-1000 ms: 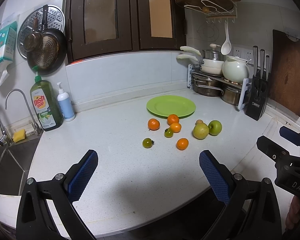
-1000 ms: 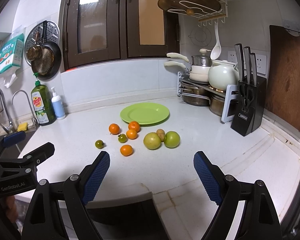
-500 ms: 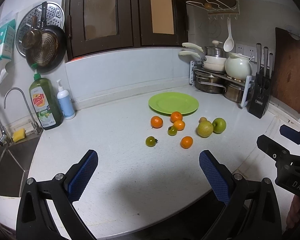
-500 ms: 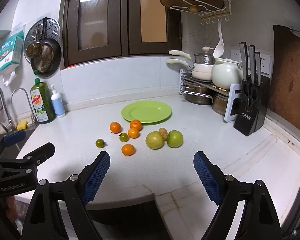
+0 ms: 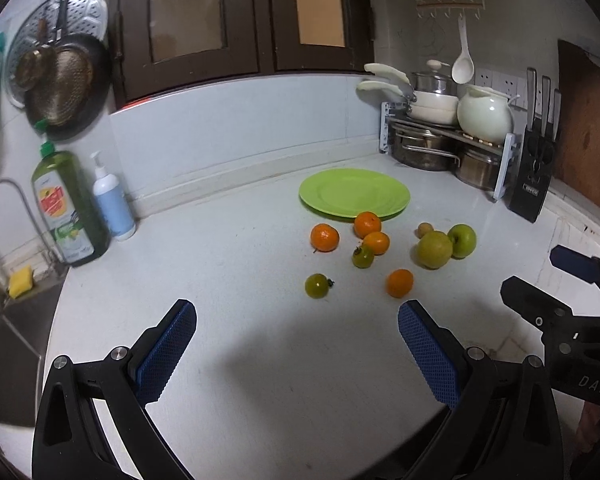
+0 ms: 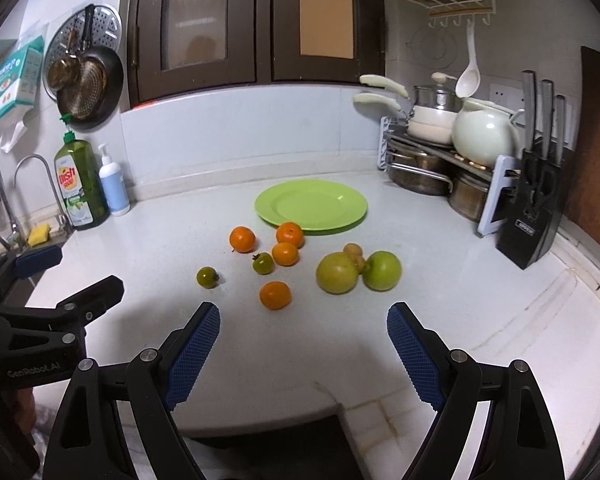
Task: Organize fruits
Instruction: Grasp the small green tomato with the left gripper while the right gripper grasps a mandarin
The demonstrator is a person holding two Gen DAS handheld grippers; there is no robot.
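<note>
both claws hang released over the near edge of the table (image 6: pixel 480 288), nothing between their pads. the fruit lies loose ahead, just near of the empty green plate (image 6: pixel 311 205). the nearest orange (image 6: pixel 275 295) sits almost straight ahead of the right claw (image 6: pixel 303 344), slightly left of its centre line; from the left claw (image 5: pixel 297 346) the same orange (image 5: pixel 399 283) is off to the right, while a small green tomato (image 5: pixel 317 286) lies nearly dead ahead. round fruit has no long axis to line up. the right claw seems nearer the orange.
</note>
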